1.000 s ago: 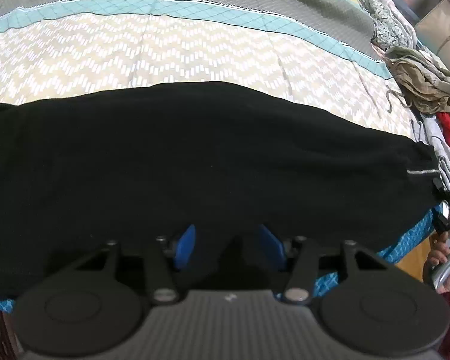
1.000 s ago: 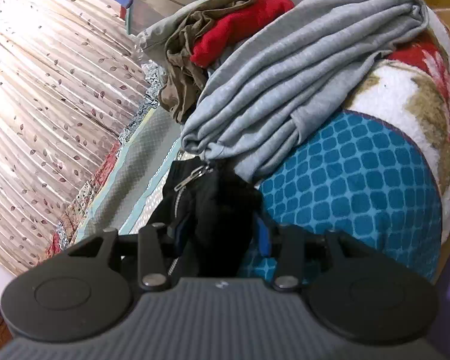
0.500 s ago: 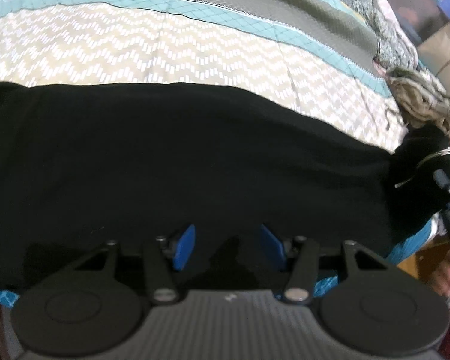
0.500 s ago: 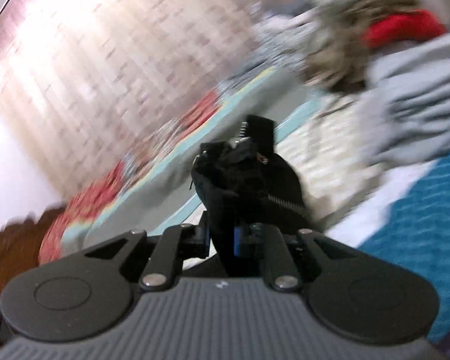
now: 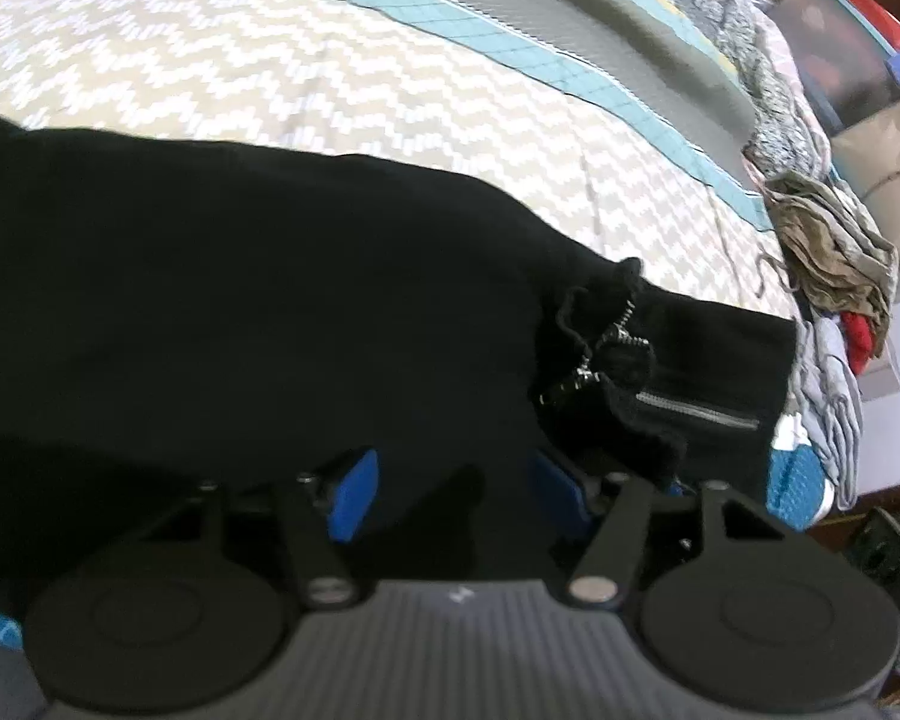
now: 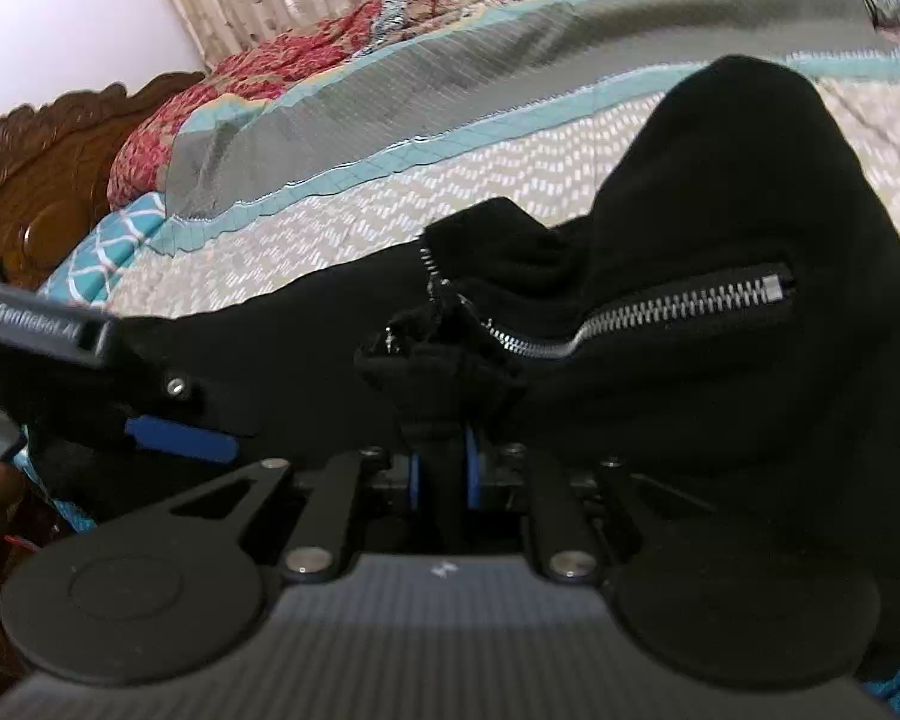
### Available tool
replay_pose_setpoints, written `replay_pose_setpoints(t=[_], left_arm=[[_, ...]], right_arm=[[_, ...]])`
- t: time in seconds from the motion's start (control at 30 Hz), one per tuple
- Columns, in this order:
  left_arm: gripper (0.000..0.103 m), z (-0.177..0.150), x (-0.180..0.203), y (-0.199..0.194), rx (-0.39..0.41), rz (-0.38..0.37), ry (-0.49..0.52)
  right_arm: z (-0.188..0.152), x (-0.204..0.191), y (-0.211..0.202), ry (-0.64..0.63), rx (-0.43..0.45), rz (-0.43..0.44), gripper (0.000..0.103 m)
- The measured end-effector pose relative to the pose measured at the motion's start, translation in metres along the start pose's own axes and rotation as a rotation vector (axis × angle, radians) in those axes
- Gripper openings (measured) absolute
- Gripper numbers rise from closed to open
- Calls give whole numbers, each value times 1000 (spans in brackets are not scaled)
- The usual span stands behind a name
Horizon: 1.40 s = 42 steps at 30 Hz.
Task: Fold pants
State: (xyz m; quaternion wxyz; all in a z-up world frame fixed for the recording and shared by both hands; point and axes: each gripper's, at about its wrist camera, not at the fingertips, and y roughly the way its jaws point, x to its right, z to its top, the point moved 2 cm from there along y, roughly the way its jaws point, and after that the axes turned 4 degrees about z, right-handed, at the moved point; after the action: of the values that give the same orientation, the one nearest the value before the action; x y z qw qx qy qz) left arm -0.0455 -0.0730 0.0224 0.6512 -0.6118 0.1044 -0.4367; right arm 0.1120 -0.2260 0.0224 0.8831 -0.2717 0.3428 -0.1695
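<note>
The left black tongs with blue pads (image 5: 450, 489) stand parted, blue fingertips (image 5: 354, 495) apart at 6 o'clock; the right black tongs with blue pads (image 6: 442, 471) are pinched together on black cloth, fingers nearly meeting.

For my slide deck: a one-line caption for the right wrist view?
Right claw shut on the black pants near a silver zipper, over the chevron bedspread.

Bedspread (image 5: 390, 78) beyond the pants (image 5: 240, 276) lies open; clothes pile (image 5: 834, 246) blocks the right end
</note>
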Motion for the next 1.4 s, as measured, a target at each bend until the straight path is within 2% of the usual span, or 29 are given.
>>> replay_pose_setpoints(t=[0.1, 0.13, 0.2, 0.23, 0.27, 0.37, 0.43, 0.47, 0.53, 0.6, 0.7, 0.73, 0.77, 0.8, 0.83, 0.93, 1.03, 1.1, 1.13, 1.2, 1.27, 1.4], left_arm=[[67, 3, 8, 3, 5, -28, 14], [68, 6, 12, 5, 7, -37, 19], [71, 9, 19, 8, 8, -31, 26], [73, 11, 22, 10, 7, -36, 31], [75, 12, 26, 12, 7, -42, 40], [75, 14, 35, 19, 5, -27, 68], [75, 14, 42, 25, -1, -27, 75], [72, 14, 45, 28, 2, -26, 82], [52, 12, 55, 32, 20, -14, 114], [37, 10, 66, 36, 62, 48, 182], [32, 6, 81, 42, 130, 141, 305], [32, 6, 82, 43, 139, 153, 318], [31, 5, 83, 45, 148, 169, 331], [32, 4, 83, 47, 152, 182, 339], [33, 2, 81, 49, 153, 190, 338], [44, -4, 78, 51, 164, 214, 327], [51, -6, 75, 44, 161, 208, 316], [55, -5, 68, 34, 150, 177, 278], [55, -4, 62, 27, 154, 152, 256], [55, -5, 52, 7, 191, 118, 229], [55, -9, 40, -15, 236, 112, 227], [56, -28, 0, -59, 295, 92, 196]], right_arm=[[2, -6, -13, -45, 5, 68, 20], [-2, -10, -13, -71, -11, 71, 24], [-10, -14, -9, -130, -58, 51, 39], [-14, -13, -10, -144, -70, 47, 43], [-16, -11, -16, -139, -66, 52, 43], [-16, 0, -51, -81, -1, 108, 43], [-9, 11, -71, -37, 77, 99, 43], [-3, 22, -83, -5, 124, 75, 43], [10, 42, -97, 65, 198, 29, 43], [21, 61, -96, 132, 225, -10, 43], [28, 80, -78, 176, 213, -32, 42], [29, 87, -69, 196, 194, -40, 42], [30, 93, -57, 218, 166, -73, 35], [27, 103, -47, 230, 127, -147, 29], [21, 113, -40, 244, 110, -222, 10], [12, 136, -52, 416, 170, -141, 8], [16, 122, -62, 365, 162, -197, 10], [16, 108, -70, 344, 173, -212, 16], [15, 101, -76, 341, 184, -205, 24], [11, 93, -80, 342, 218, -171, 33], [6, 82, -82, 332, 218, -120, 33], [7, 48, -66, 267, 160, -31, 33]])
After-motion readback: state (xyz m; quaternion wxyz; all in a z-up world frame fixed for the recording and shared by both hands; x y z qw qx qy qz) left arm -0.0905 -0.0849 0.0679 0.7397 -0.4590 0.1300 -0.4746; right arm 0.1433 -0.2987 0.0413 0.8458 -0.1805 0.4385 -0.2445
